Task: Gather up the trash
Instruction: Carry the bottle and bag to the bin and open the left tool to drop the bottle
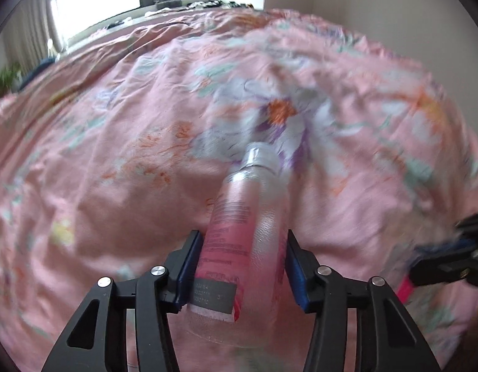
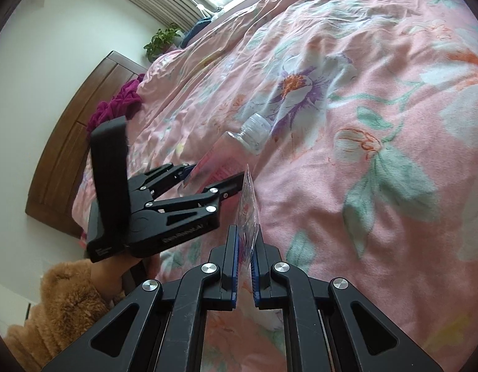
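My left gripper (image 1: pixel 242 241) is shut on a clear plastic bottle (image 1: pixel 248 226) with a pink label and a pale cap, held just above the pink floral quilt (image 1: pixel 115 142). In the right wrist view the same left gripper (image 2: pixel 212 175) and bottle (image 2: pixel 235 145) show at centre left. My right gripper (image 2: pixel 245 232) is shut on a thin clear plastic wrapper (image 2: pixel 248 207) that stands up edge-on between the fingers. The right gripper also shows blurred at the right edge of the left wrist view (image 1: pixel 440 266).
The quilt (image 2: pixel 362 124) covers a bed with a wooden headboard (image 2: pixel 68 130). A magenta cloth (image 2: pixel 115 105) lies by the headboard, a potted plant (image 2: pixel 163 42) stands near the window. A brown fuzzy sleeve (image 2: pixel 62 303) is at the lower left.
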Demonstrator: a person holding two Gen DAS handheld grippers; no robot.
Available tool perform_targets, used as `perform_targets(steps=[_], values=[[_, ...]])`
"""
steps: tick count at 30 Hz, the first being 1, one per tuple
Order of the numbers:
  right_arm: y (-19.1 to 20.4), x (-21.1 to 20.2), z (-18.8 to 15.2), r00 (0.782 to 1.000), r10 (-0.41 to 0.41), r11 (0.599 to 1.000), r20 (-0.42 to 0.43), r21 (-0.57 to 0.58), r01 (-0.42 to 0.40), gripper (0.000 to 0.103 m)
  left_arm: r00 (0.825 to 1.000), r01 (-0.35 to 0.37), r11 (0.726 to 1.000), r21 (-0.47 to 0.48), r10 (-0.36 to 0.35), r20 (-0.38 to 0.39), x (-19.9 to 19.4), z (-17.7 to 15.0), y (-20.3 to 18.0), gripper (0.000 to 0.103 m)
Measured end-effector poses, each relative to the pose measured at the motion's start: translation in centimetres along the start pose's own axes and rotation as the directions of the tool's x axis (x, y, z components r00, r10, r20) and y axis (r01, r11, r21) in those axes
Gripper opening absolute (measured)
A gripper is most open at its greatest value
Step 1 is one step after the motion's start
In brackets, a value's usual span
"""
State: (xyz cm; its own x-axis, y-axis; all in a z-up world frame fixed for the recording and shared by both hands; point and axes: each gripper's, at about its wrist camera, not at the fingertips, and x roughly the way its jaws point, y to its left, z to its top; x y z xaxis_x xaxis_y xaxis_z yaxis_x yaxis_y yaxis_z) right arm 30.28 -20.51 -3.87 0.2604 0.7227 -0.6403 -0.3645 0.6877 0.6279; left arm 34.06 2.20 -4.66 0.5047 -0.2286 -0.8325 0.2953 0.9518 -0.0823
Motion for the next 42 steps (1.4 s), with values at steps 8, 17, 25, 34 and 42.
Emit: perform_targets(steps=[8,17,25,34,42], values=[[1.1,-0.8,-0.6,1.0,0.016,1.0,0.005,-0.011,-0.016,0.007,0.994,0.072,0.989,-0.13,-0.061,0.087,-2.5,-1.9,0.7,0.047],[2.0,-0.6,-0.7,0.999,0.034,0.999,-0.006,-0.022,-0.034,0.007,0.998,0.051,0.989,-0.142,-0.044,0.048,-2.0,-2.8,0.8,0.047],[2.1,-0.8,-1.0,0.999,0.041,0.999,-0.015,-0.025,-0.042,0.008,0.984,0.063,0.988,-0.14,-0.038,0.174,-6.0,-4.2,0.1,0.047],[8.8,0.1,-3.1,0.991,0.103,0.983,-0.091,-0.142,-0.115,0.008,0.97,-0.026,0.949,-0.316,0.1,0.221,-14.4,-12.0,2.6,0.047],[20.1,3.0,-8.9,0.94,0.22,0.915,-0.261,-0.277,-0.292,0.008,0.925,-0.19,0.824,-0.534,0.332,0.184,-25.9,-25.5,5.1,0.047]])
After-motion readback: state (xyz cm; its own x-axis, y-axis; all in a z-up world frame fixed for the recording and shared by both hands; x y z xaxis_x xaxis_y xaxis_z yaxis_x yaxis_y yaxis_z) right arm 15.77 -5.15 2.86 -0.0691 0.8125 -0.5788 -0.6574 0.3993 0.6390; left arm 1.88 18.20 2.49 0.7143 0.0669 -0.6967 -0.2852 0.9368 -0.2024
